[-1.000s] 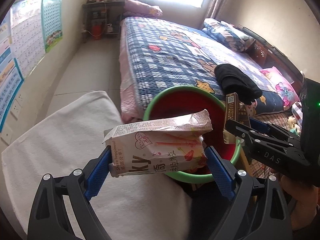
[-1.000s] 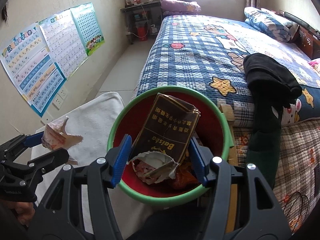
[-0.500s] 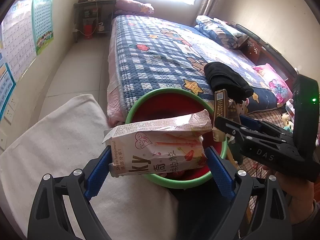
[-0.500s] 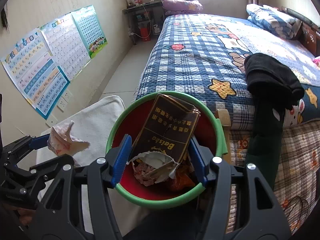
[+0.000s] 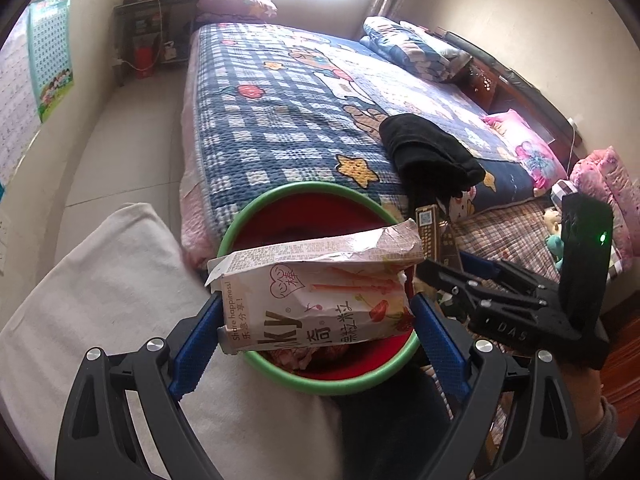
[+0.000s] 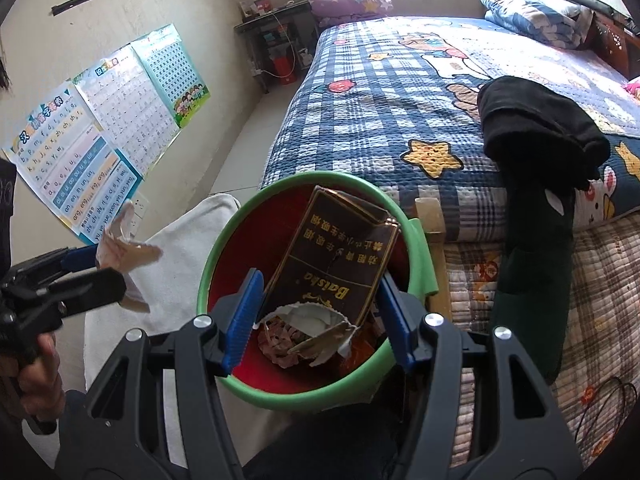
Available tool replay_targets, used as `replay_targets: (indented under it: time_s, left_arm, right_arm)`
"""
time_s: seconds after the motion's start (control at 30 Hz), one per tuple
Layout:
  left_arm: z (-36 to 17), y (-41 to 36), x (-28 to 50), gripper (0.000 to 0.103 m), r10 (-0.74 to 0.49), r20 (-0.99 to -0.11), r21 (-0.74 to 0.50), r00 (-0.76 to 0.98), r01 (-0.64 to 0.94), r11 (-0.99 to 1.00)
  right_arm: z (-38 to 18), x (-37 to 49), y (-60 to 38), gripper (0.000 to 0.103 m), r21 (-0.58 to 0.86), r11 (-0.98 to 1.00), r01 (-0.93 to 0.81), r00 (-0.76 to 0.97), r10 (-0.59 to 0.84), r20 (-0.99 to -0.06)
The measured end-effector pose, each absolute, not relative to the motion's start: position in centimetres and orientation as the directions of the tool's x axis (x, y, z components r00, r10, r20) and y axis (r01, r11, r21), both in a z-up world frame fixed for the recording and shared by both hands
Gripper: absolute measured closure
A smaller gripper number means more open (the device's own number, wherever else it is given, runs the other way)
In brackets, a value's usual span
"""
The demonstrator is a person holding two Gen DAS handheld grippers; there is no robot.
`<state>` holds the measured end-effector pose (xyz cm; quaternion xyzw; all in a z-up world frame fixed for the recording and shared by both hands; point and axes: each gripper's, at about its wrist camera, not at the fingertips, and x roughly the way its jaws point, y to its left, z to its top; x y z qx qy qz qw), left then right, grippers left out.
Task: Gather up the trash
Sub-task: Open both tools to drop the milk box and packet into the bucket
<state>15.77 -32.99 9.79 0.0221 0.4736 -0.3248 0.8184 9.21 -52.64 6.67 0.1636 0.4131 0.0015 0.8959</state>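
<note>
1. Bottom centre of the left wrist view: the left gripper has its fingers spread wide and clamped on a torn pink snack box, held above the near rim of the bin.
2. Bottom centre of the right wrist view: the right gripper grips a dark brown carton at about half width, over the bin.
3. This looks like the drop step; next, both loads need centring over the opening before release.
4. Mid-frame, the green-rimmed red bin already holds crumpled wrappers.
</note>
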Motion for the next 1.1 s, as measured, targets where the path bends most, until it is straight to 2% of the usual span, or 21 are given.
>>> replay_targets:
  time_s: [0.3, 0.63, 1.1]
  left_arm:
    - [8.8, -34.3, 18.4, 0.016, -0.532, -0.784, -0.302, 0.321, 0.553, 0.777]
    - [8.1, -35.1, 18.5, 0.016, -0.507, -0.790, -0.224, 0.345, 0.608, 0.762]
    - [4.5, -35.6, 18.5, 0.015, -0.493, -0.824, -0.237, 0.280, 0.620, 0.748]
  right_arm:
    - [6.0, 11.6, -54.1, 0.047, 0.336, 0.936, 0.102, 0.658, 0.190, -0.728]
    - [6.1, 14.3, -54.4, 0.047, 0.319, 0.945, 0.069, 0.639, 0.204, -0.742]
    - [6.5, 16.2, -53.8, 0.047, 0.270, 0.961, 0.055, 0.601, 0.184, -0.778]
